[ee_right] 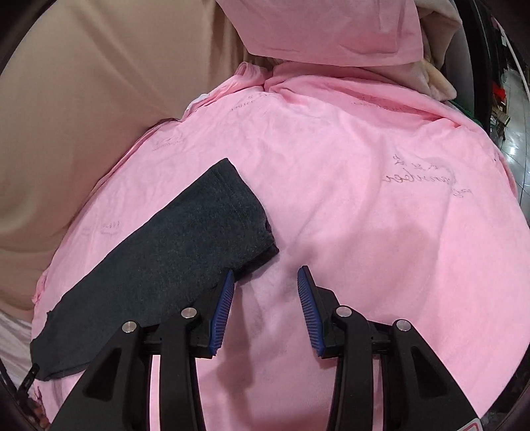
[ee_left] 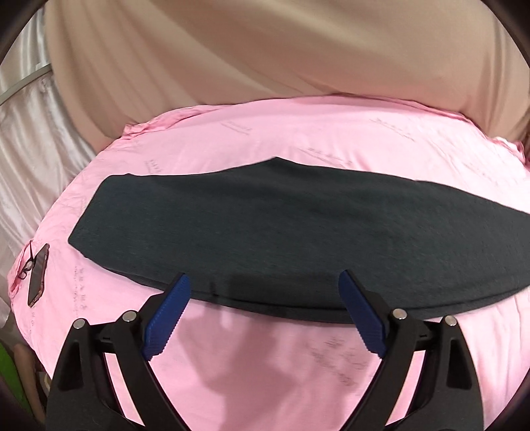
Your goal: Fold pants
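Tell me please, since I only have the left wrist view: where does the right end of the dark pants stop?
Observer: The pants end in a stitched band on the pink sheet, left of the right gripper.
Operator: Is that gripper holding them?
Observer: No, its jaws are open over bare sheet.
Operator: What lies past that end?
Observer: A pink pillow at the far end of the bed.

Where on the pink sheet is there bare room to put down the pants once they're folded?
Widest bare patch: pink sheet right of the dark pants, up to the pillow. A narrower strip lies between pants and beige curtain. Tighter at the left edge, where a phone and glasses lie.
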Available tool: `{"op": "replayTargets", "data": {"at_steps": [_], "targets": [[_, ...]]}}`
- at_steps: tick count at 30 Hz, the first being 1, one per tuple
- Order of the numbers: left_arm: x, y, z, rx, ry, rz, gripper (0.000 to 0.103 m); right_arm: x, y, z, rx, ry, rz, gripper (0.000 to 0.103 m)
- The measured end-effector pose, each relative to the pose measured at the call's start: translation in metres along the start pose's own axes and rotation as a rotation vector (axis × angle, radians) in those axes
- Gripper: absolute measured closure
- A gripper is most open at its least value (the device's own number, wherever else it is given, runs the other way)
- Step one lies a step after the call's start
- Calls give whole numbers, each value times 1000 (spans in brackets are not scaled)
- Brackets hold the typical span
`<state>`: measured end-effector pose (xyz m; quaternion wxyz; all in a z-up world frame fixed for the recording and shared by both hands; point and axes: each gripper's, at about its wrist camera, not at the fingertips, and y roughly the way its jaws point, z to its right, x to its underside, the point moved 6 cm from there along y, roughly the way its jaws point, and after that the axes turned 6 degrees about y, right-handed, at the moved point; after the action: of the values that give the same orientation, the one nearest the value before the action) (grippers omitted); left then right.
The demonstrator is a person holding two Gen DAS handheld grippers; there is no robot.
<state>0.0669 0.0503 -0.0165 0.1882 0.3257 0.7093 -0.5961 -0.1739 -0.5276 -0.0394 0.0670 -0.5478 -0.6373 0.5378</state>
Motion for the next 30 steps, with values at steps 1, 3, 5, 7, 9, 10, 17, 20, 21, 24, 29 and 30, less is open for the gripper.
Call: {"op": "replayTargets", "data": {"at_steps": [1,3,5,7,9,10,17,20,21,24,29,30], "targets": [[1,-1,6,3,6,-2,15,-3,2,0,5,-13,-3,68],[0,-2,14,1,21,-4,14,-7,9,-1,29,-50,-6,71],[-1,-2,20,-5,31,-5,14,-9,13,-5,53,-104,-4,71],[-2,-2,24,-1,34,-10,14,-11,19,-11,69,-150,-13,75],[-4,-2,27,0,36,-10,14,-13,19,-15,83,-188,-15,83],[-5,-3,29,2,38,-8,14,-16,15,-17,73,-198,-9,97],[-8,-8,37,-2,53,6,10,-15,19,3,103,-187,-16,102],[-6,-6,36,0,52,-6,10,-15,7,9,40,-97,-13,99],[-6,-7,36,2,52,-4,10,-13,3,11,11,-69,-19,92],[-7,-8,37,13,55,5,10,-7,-3,7,-68,-30,-40,78],[-7,-6,41,38,44,1,10,-5,12,-5,-108,9,-100,61],[-7,-6,41,44,42,1,10,-5,13,-7,-115,18,-101,56]]}}
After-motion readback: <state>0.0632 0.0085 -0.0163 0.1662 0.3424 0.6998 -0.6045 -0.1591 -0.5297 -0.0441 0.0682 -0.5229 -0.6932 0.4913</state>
